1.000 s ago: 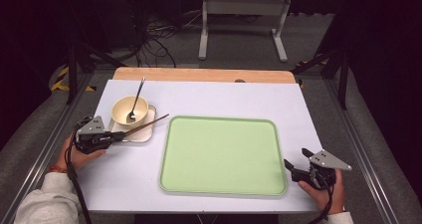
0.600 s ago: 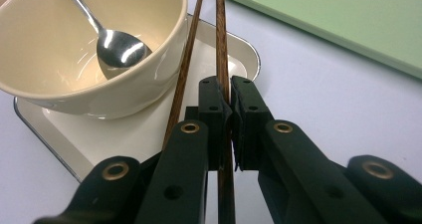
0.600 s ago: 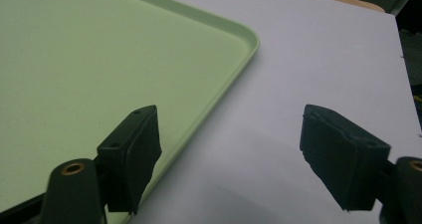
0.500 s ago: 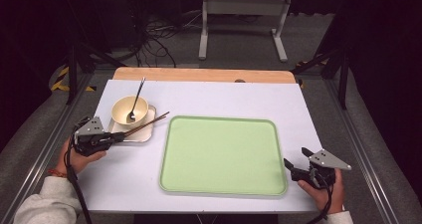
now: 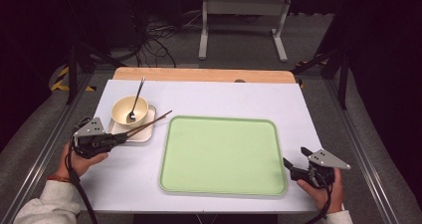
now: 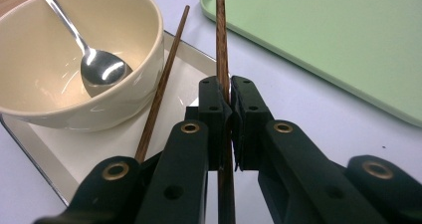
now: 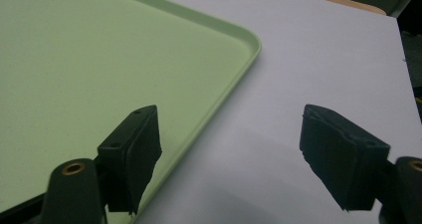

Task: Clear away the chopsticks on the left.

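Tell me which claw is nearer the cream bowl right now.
Left. The left claw sits just beside the cream bowl, shut on one chopstick. The right claw is across the green tray.

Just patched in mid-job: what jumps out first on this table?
The big pale green tray lies bare mid-table. Left of it, the left gripper is clamped on one wooden chopstick; its twin lies beside a cream bowl holding a spoon. The right gripper gapes at the tray's near right corner.
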`<state>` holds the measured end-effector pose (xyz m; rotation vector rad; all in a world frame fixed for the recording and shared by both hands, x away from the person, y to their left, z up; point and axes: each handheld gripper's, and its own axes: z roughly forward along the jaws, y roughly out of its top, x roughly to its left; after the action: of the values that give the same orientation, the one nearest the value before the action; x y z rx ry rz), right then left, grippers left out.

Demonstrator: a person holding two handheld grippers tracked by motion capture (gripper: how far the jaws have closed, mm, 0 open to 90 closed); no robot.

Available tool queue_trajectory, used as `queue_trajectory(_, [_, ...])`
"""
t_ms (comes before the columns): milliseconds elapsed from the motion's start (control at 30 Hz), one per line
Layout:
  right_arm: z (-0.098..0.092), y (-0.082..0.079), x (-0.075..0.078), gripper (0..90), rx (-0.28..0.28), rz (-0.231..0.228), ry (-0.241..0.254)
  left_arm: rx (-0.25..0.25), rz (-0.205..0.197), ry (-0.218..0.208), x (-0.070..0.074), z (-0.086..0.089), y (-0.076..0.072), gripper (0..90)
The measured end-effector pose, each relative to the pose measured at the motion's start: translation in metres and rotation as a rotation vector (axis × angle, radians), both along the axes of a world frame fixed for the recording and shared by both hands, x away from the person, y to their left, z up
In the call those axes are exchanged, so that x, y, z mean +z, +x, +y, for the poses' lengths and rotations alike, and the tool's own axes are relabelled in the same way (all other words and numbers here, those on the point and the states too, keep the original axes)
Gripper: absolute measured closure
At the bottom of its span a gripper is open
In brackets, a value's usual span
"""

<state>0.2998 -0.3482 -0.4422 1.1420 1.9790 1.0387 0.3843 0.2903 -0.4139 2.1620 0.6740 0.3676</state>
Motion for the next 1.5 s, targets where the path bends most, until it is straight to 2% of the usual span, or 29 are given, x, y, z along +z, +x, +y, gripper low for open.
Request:
queue_trajectory(167, [0.0, 0.0, 0.0, 24.5, -0.001, 0.0, 0.0, -0.013, 0.006, -0.03, 0.004, -0.005, -0.003, 85.0])
queue_trajectory(267, [0.0, 0.0, 0.0, 24.5, -0.003, 0.0, 0.003, -0.02, -0.003, -0.03, 0.006, -0.009, -0.005, 84.9])
queue_trajectory(433, [0.0, -0.001, 0.001, 24.7, -0.005, -0.003, 0.009, -0.04, 0.003, -0.054, 0.01, -0.016, -0.009, 85.0])
queue_trajectory(733, [-0.002, -0.001, 0.001, 24.8, -0.007, -0.006, 0.017, -0.075, 0.004, -0.049, 0.015, -0.033, -0.015, 84.9])
queue_trajectory(800, [-0.002, -0.001, 0.001, 24.8, -0.009, -0.006, 0.019, -0.093, 0.007, -0.079, 0.015, -0.036, -0.015, 85.0])
queue_trajectory(933, [-0.003, -0.001, 0.001, 24.9, -0.008, -0.007, 0.018, -0.101, 0.007, -0.071, 0.016, -0.041, -0.017, 84.9])
queue_trajectory(1033, [-0.003, -0.001, 0.002, 24.9, -0.007, -0.01, 0.019, -0.107, 0.015, -0.081, 0.017, -0.047, -0.019, 85.0])
queue_trajectory(1233, [-0.003, -0.001, 0.002, 24.9, -0.006, -0.012, 0.019, -0.127, 0.025, -0.064, 0.015, -0.061, -0.021, 84.9])
queue_trajectory(1267, [-0.003, -0.001, 0.002, 24.9, -0.005, -0.012, 0.018, -0.133, 0.027, -0.074, 0.015, -0.063, -0.022, 85.0])
queue_trajectory(1500, [-0.002, 0.0, 0.002, 25.0, -0.004, -0.01, 0.018, -0.146, 0.035, -0.073, 0.013, -0.072, -0.023, 84.9])
